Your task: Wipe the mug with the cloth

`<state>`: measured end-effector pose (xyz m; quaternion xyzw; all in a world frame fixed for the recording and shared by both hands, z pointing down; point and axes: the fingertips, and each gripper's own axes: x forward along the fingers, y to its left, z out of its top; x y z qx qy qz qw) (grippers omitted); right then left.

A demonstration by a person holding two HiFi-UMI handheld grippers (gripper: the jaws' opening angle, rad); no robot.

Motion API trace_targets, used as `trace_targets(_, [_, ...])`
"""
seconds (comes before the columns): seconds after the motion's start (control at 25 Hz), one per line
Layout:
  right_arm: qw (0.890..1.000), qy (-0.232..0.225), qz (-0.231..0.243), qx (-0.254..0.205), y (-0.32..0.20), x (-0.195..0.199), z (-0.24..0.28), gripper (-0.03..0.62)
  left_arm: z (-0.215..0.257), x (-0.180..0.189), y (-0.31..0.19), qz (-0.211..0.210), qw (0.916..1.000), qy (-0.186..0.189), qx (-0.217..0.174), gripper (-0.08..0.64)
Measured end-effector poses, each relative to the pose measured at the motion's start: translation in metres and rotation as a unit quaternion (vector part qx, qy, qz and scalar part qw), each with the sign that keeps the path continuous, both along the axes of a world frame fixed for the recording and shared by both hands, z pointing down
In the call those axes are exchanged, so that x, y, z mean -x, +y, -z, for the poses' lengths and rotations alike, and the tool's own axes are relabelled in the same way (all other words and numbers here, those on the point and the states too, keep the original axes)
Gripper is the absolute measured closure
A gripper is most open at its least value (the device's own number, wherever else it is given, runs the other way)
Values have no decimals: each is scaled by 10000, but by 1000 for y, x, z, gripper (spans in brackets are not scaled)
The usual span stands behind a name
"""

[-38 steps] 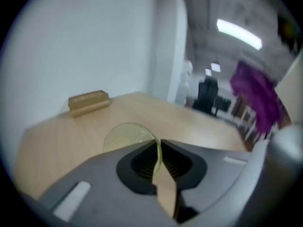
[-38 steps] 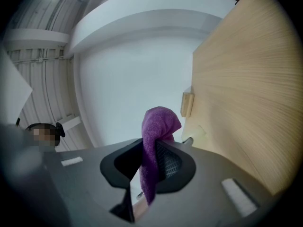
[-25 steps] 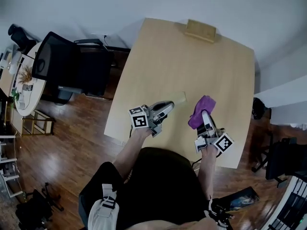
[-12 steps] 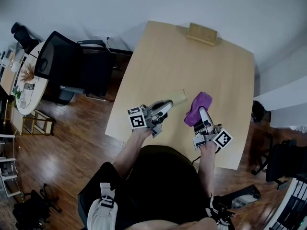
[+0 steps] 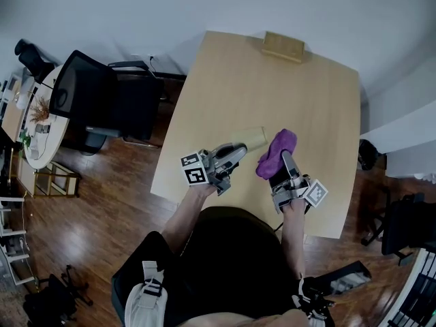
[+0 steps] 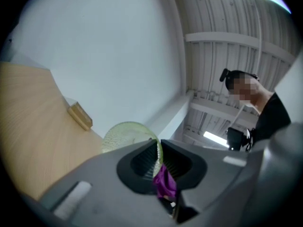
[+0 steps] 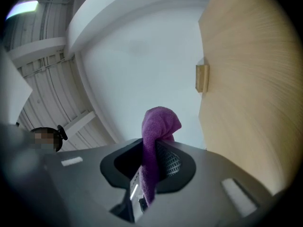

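Note:
My left gripper [image 5: 236, 150] is shut on the rim of a pale yellow-green mug [image 5: 251, 139], held lying on its side above the near part of the wooden table [image 5: 306, 87]. In the left gripper view the mug's wall [image 6: 124, 134] sits pinched between the pads of the left gripper [image 6: 158, 157], with a bit of purple cloth [image 6: 164, 183] showing behind them. My right gripper [image 5: 283, 161] is shut on the purple cloth [image 5: 276, 151], which bunches up just right of the mug. Whether they touch I cannot tell. The cloth [image 7: 158, 126] stands up out of the right gripper [image 7: 154, 162].
A small wooden block [image 5: 283, 45] lies at the table's far edge, also seen as the block [image 7: 202, 78] in the right gripper view. A black office chair [image 5: 102, 90] stands left of the table. The person's body fills the near side below the table edge.
The right gripper has rolled and carried the cloth left, closer to the mug. The left gripper has lifted the mug slightly.

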<state>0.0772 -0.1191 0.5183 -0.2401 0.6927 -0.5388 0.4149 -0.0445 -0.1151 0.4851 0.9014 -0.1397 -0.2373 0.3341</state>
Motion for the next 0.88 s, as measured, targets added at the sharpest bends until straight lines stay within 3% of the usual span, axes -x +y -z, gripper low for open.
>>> trace_targets(0.24, [9978, 519, 92, -402, -1, 4, 22, 531, -16, -11, 11, -185, 9925, -1119, -465, 516])
trace_targets(0.44, [9804, 1923, 385, -186, 0, 23, -4, 531, -40, -31, 30, -383, 9753, -1891, -1074, 516])
trace_targets(0.64, [9660, 2406, 947, -66, 13, 55, -21, 531, -79, -47, 45, -660, 9412, -2912, -1578, 514])
trace_targets(0.8, [9318, 3188, 1724, -211, 32, 85, -31, 531, -116, -50, 53, -900, 9024, -3678, -2056, 518])
trace_targets(0.88, [9214, 3247, 2102, -377, 43, 101, -29, 531, -126, -50, 54, -904, 8899, -3832, -2302, 518])
